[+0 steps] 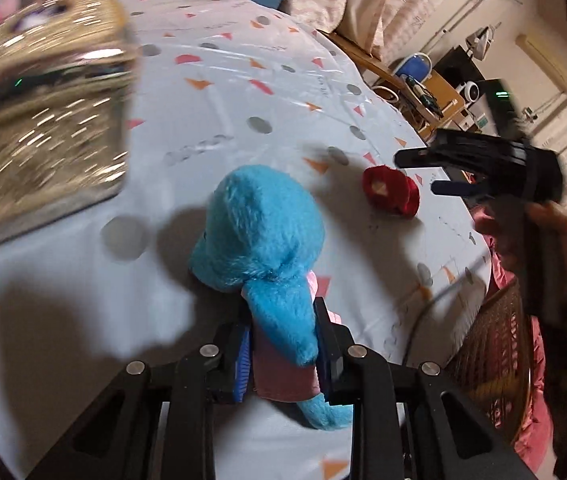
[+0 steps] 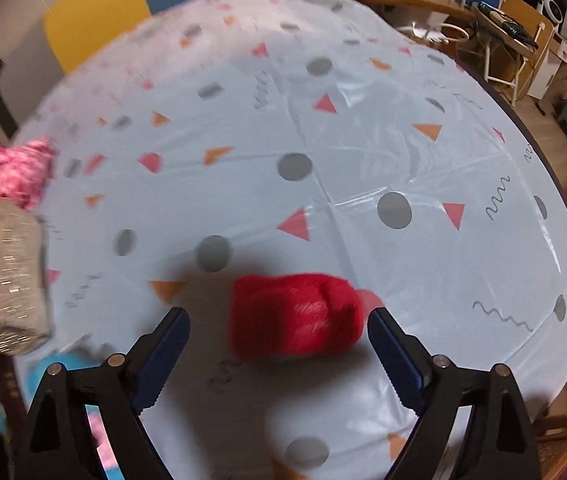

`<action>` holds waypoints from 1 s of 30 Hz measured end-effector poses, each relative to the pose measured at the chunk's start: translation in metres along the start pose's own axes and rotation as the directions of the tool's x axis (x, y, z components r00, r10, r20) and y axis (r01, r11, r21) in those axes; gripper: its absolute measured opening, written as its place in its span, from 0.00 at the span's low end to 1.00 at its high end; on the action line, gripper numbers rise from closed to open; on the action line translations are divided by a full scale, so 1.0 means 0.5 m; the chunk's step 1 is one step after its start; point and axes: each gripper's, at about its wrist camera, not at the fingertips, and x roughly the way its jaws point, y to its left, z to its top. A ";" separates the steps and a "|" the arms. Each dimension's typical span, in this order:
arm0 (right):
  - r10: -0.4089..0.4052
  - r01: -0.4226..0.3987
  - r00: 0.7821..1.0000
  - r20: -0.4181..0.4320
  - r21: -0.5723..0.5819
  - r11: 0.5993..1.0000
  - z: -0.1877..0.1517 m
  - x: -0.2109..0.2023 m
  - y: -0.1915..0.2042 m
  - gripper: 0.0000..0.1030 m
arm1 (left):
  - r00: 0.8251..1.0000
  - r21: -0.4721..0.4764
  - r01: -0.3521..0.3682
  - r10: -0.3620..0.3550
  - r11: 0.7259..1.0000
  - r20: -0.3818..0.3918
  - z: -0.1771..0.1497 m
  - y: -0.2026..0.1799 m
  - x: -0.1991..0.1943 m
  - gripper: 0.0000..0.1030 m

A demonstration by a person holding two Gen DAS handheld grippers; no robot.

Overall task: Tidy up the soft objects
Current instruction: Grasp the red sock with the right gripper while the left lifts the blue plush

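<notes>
- I am holding my left gripper [image 1: 282, 346] low over the table [image 1: 63, 300], its two fingers clamped on the blue plush toy [image 1: 261, 236], which is wearing a pink garment between the pads
- The blue plush toy is stretching forward from the jaws, its fuzzy head out ahead above the patterned tablecloth [image 2: 363, 140], a limb dangling below the fingers
- I am reaching my right gripper [image 2: 279, 344] in from the right side, my right hand [image 1: 531, 240] wrapping its handle, the jaws spread wide and gripping nothing
- The red plush piece [image 2: 297, 314] is lying on the tablecloth in the gap between those parted fingers; whether either pad is touching it I cannot tell, as the picture is blurred
- A glittery gold bag [image 1: 39, 120] is sitting at the left of the table, with a pink fluffy toy [image 2: 15, 172] just behind it
</notes>
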 end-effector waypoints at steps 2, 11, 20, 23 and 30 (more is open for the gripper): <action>-0.050 0.050 0.998 -0.031 0.000 0.999 0.007 0.027 -0.001 0.90 | 1.000 -0.010 -0.008 0.008 1.000 0.010 -0.017 0.013 -0.018 0.28; -0.013 0.010 0.999 -0.041 -0.070 0.997 -0.024 0.066 0.084 0.42 | 0.992 -0.038 -0.069 0.072 0.997 0.102 -0.037 0.046 -0.025 0.58; 0.030 -0.027 1.000 0.008 -0.214 0.976 -0.064 0.072 0.152 0.48 | 0.983 -0.042 -0.123 0.128 0.992 0.129 -0.009 0.032 0.002 0.58; 0.013 -0.006 1.000 0.028 -0.250 0.968 -0.072 0.070 0.158 0.49 | 0.976 -0.025 -0.165 0.167 0.986 0.143 -0.007 0.026 0.010 0.47; -0.015 0.036 0.998 0.068 -0.327 0.944 -0.077 0.066 0.162 0.49 | 0.960 -0.017 -0.221 0.221 0.975 0.174 -0.026 0.033 -0.007 0.23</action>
